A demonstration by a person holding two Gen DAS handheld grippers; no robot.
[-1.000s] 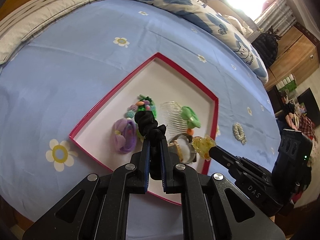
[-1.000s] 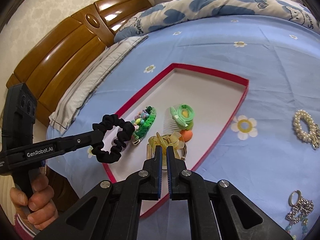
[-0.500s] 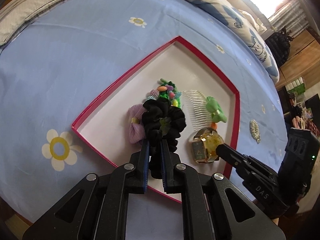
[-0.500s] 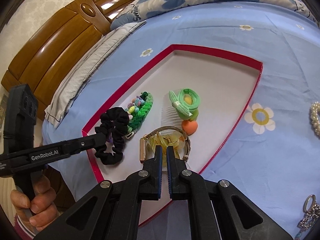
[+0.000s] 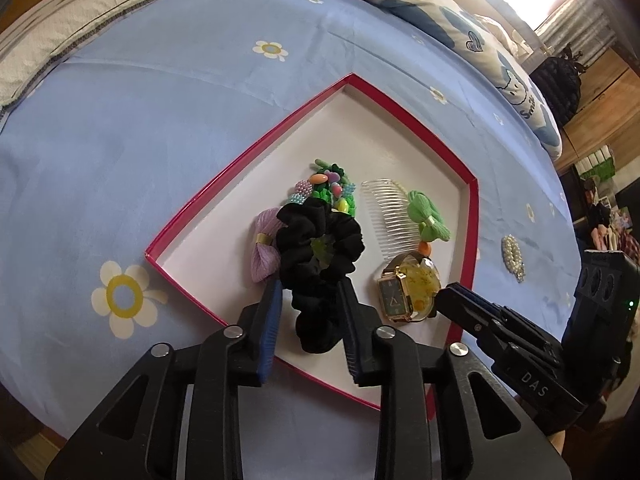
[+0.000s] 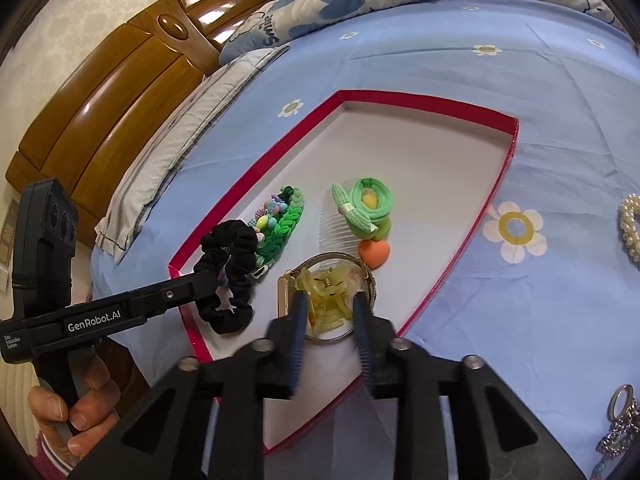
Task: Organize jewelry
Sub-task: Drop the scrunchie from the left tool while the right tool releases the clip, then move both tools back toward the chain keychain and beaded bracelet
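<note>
Jewelry and hair pieces lie together in a shallow red-rimmed tray [image 5: 473,216] with a white floor, set on a bed covered by a blue daisy-print sheet [image 5: 140,120].

In the left wrist view the left tool [image 5: 310,308] stands with its jaws spread apart, one on each side of a black scrunchie [image 5: 320,248] that rests on the tray floor; the jaws flank it without clamping. At the scrunchie's 9 o'clock a lilac bow [image 5: 264,250] touches it, and at its 12 o'clock a green braided band with pastel beads [image 5: 328,188] is partly covered by it. A clear comb [image 5: 386,212] with a green bow [image 5: 428,216] lies toward 2 o'clock.

In the right wrist view the right tool [image 6: 330,312] is likewise parted, its jaws on either side of a translucent yellow claw clip [image 6: 328,292], which sits on top of a gold wristwatch [image 6: 286,296] at the tray's near edge. Whether the jaws touch the clip cannot be told.

On the sheet outside the tray, at 3 o'clock in that view, sits a pearl ring-shaped piece [image 6: 630,224], and at 5 o'clock a silver chain item [image 6: 618,420].
</note>
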